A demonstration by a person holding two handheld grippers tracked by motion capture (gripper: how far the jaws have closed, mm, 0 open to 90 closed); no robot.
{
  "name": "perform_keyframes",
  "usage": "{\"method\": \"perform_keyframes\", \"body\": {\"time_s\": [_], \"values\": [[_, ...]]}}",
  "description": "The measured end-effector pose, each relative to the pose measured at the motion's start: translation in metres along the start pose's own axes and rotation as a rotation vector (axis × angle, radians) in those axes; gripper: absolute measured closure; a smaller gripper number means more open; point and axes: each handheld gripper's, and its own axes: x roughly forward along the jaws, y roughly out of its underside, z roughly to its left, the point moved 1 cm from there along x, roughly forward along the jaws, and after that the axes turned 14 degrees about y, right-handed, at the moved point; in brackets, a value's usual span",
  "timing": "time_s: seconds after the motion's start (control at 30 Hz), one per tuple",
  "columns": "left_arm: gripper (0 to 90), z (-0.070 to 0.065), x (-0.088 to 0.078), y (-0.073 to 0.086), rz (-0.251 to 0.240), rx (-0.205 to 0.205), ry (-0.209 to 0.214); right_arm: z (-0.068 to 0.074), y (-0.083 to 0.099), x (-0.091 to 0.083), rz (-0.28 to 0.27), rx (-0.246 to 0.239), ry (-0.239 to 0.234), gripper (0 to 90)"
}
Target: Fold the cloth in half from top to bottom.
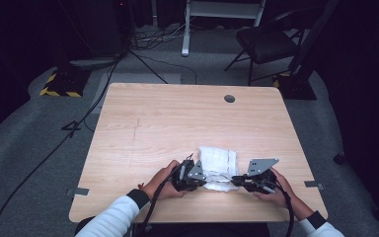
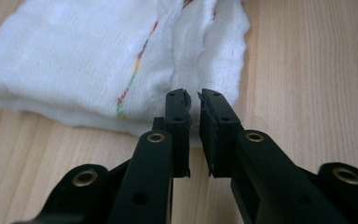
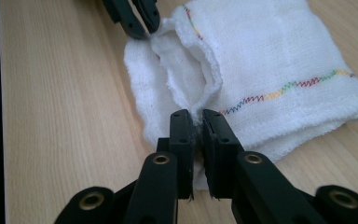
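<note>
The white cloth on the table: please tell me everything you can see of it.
The white cloth is soft woven cotton gauze, folded in several layers, with a zigzag line of coloured stitching near one edge. It lies flat near the front edge of the wooden table. The left claw and the right claw each pinch a corner of its near edge.

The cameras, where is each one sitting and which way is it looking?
High view: sits above the person's side, looking forward and down on the wooden table; forearms, hands, the left gripper and the right gripper show.
Left gripper view: rides the left gripper, looking along its black jaws, which pinch the edge of the white cloth.
Right gripper view: rides the right gripper, looking along its jaws, which pinch the cloth's edge; the left gripper's jaws show at the top.
Shared: all three show the cloth with its coloured stitching on the table.
</note>
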Motion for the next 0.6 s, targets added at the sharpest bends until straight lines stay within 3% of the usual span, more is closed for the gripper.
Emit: {"method": "perform_keyframes", "body": {"time_s": [0.33,0.6], "values": [[81.9,-0.001,-0.002,0.007,-0.001,-0.025,0.004,0.011,0.018,-0.006,0.042,-0.018,0.019,78.0],[75.6,-0.005,-0.011,0.021,-0.015,-0.052,-0.002,0.011,0.026,-0.007,0.054,0.006,0.033,75.3]]}}
